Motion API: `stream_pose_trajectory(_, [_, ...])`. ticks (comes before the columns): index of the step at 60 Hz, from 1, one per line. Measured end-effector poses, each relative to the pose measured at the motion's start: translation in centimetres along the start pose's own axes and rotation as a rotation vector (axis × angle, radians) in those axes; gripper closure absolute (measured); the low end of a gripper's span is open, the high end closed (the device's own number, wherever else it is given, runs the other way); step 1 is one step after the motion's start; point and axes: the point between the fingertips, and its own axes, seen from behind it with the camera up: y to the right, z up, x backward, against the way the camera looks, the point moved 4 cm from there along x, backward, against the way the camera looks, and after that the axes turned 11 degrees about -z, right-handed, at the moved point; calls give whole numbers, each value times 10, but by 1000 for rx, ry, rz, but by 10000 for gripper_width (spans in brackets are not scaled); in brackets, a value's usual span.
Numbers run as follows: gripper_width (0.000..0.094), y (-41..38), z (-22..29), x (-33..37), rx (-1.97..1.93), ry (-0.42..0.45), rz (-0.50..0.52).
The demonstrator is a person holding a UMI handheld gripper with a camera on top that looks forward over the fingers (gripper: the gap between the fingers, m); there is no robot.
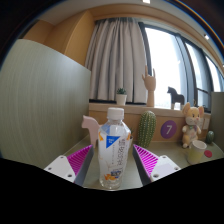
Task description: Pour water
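A clear plastic water bottle (114,150) with a white cap and a blue-and-white label stands upright on the pale table (90,178). It stands between my gripper's (114,162) two fingers, with a small gap at each side. The magenta pads (80,158) face it from the left and from the right. The gripper is open. The bottle holds water up to about its shoulder.
Just beyond the bottle stand a green cactus-shaped thing (147,128) and a white figurine (92,126). To the right are a purple ball (168,128) marked 7, a teddy bear (190,124) and a small pink dish (198,146). Curtains (118,55) and a window ledge lie behind.
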Motion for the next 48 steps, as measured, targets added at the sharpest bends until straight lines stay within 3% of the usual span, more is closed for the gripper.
stream_pose_trajectory(12, [208, -8, -4, -25, -3, -3, 25])
stream_pose_trajectory(18, [364, -6, -4, -29, 10, 15, 29])
stream_pose_trajectory(31, [583, -5, -5, -25, -47, 55, 52])
stream_pose_trajectory(48, [583, 10, 2, -31, -143, 22, 67])
